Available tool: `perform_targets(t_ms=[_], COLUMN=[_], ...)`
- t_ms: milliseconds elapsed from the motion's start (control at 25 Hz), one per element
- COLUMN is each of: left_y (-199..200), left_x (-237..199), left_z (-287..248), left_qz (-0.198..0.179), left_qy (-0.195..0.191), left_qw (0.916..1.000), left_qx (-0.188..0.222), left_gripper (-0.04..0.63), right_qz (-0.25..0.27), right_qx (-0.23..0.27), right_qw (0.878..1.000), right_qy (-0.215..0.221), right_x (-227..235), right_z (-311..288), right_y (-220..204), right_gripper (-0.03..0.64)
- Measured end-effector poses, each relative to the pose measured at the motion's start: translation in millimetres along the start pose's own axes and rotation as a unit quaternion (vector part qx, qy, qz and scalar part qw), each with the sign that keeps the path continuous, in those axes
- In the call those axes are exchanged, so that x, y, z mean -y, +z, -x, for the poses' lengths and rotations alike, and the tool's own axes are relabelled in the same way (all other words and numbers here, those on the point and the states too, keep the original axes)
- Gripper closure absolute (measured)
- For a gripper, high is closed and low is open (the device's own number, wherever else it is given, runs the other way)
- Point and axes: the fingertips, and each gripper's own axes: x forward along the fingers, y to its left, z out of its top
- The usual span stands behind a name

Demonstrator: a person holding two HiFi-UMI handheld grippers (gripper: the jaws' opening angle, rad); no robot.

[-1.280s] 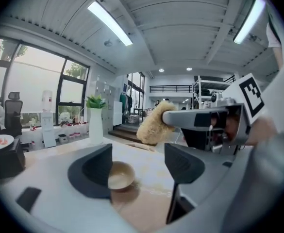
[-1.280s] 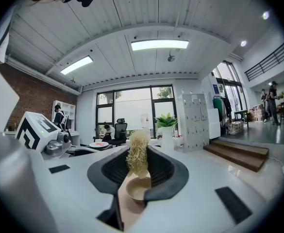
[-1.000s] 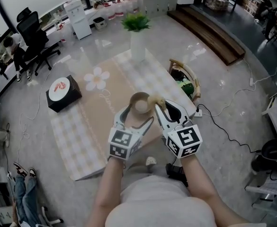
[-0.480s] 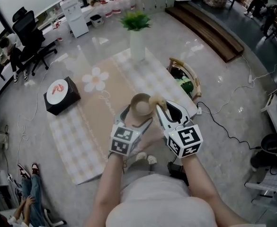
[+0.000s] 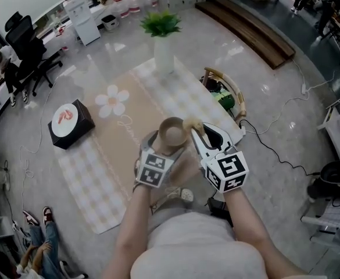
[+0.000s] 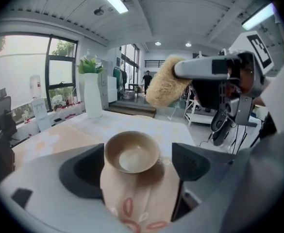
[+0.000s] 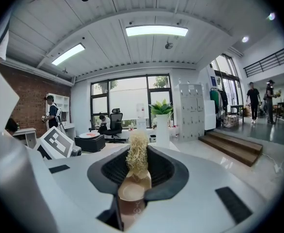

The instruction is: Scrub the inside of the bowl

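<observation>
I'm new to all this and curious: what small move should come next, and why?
Probably lower the scrubber into the bowl. The right gripper grips the scrubber, which sits up beside the bowl's rim, not inside it. The left gripper holds the bowl between its jaws with the inside facing up and nothing in it, so scrubbing could likely start there.

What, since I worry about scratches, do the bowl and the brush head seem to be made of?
The bowl looks like glazed ceramic: it has a smooth tan inside with a soft sheen and a peach outer wall with red petal marks. Coated plastic cannot be ruled out. The brush head is a shaggy, matte tangle of straw-coloured fibres. It is likely plant fibre, possibly synthetic.
</observation>
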Motion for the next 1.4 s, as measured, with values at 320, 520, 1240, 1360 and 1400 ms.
perform_targets(t_ms=[320, 520, 1240, 1360, 1400], left_y=[-15, -22, -19, -21, -21], left_x=[-5, -10, -11, -10, -10], left_z=[-22, -32, -38, -37, -37], left_qz=[-0.002, 0.005, -0.011, -0.01, -0.01], left_qy=[-0.016, -0.016, -0.017, -0.018, -0.019], left_qw=[0.9994, 0.9991, 0.999, 0.9988, 0.9988], left_qx=[-0.03, -0.038, -0.039, -0.044, -0.045], left_gripper=[0.179, 0.169, 0.169, 0.169, 0.169], right_qz=[-0.001, 0.004, 0.04, 0.041, 0.043], right_qx=[-0.013, -0.021, -0.063, -0.075, -0.079], right_qw=[1.0, 1.0, 0.995, 0.991, 0.99], right_qy=[-0.003, 0.0, 0.07, 0.099, 0.109], right_x=[8, 11, -3, -10, -13], right_z=[-16, -25, -71, -85, -89], right_y=[-6, -8, -14, -19, -21], right_gripper=[0.522, 0.522, 0.522, 0.522, 0.522])
